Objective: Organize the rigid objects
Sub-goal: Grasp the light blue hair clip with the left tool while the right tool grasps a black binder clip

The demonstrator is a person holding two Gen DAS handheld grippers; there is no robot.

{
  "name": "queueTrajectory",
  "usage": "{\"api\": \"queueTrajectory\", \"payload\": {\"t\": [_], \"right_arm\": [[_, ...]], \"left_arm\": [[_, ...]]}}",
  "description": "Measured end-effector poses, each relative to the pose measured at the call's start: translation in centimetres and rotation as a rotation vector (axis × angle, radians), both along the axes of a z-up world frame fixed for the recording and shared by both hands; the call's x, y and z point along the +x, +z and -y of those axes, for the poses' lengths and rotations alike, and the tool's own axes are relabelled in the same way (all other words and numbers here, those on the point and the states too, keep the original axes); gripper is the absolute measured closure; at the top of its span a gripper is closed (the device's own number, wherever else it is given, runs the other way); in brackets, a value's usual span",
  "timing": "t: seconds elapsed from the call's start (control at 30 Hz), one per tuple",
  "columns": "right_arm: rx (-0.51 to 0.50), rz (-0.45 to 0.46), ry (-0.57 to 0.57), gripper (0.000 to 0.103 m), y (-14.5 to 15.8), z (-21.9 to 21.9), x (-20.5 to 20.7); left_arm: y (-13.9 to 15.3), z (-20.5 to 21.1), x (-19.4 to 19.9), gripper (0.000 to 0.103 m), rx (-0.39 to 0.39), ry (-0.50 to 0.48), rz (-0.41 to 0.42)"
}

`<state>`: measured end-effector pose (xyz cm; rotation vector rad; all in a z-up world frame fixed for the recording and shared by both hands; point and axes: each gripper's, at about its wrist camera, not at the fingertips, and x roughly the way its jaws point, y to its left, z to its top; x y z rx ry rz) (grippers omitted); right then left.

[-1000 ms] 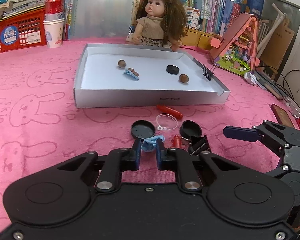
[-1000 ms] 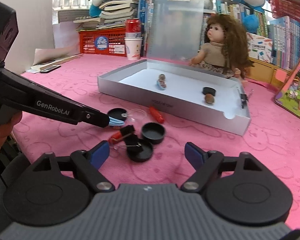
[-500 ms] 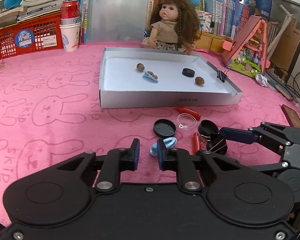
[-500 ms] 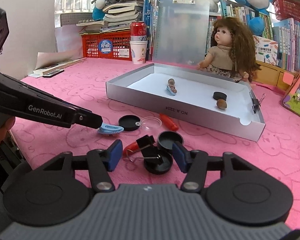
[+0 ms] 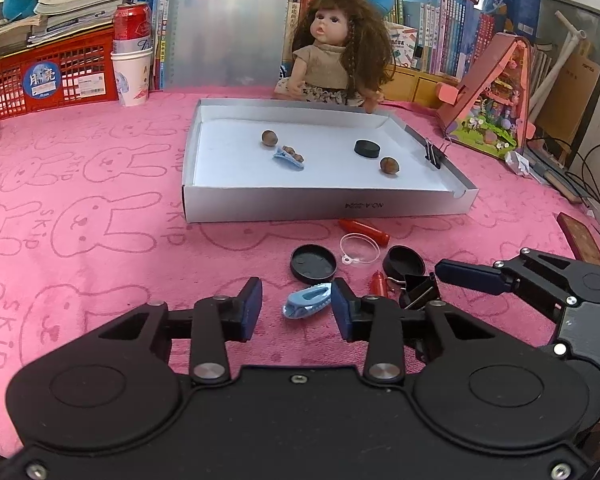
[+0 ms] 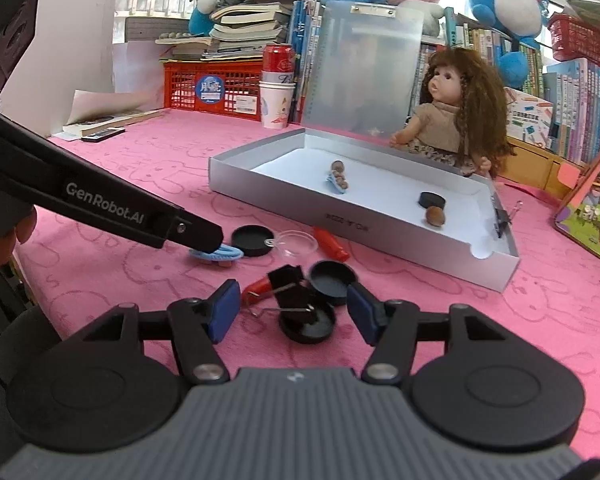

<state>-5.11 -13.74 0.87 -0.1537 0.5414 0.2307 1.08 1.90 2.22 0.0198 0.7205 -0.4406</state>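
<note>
We find the left gripper [image 5: 296,310] just opening, its jaws released around the light-blue plastic hair clip [image 5: 308,301]; the right gripper [image 6: 288,312] stands open astride the black metal binder clip [image 6: 290,290].

Left gripper [image 5: 296,309] fingers just opening, right gripper [image 6: 291,312] fingers parted

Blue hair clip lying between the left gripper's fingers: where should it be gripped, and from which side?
Grip the blue clip across its narrow middle, coming down from the near side with the left gripper. It lies flat on the cloth, slanted, and its long sides roughly face the pads, so closing across the width probably holds better than end to end.
</note>
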Motion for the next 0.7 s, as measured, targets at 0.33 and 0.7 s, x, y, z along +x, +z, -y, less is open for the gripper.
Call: {"api": "queueTrajectory", "payload": {"t": [0.33, 0.7], "right_arm": [[-0.036, 0.013, 0.021, 0.041, -0.3, -0.7, 0.0], [-0.056, 0.024, 0.046, 0.051, -0.3, -1.1, 0.1]], "left_arm": [[-0.9, 1.5, 0.2, 0.063, 0.017, -0.021, 0.002], [-1.3, 1.4, 0.2, 0.066, 0.017, -0.025, 0.0]]}}
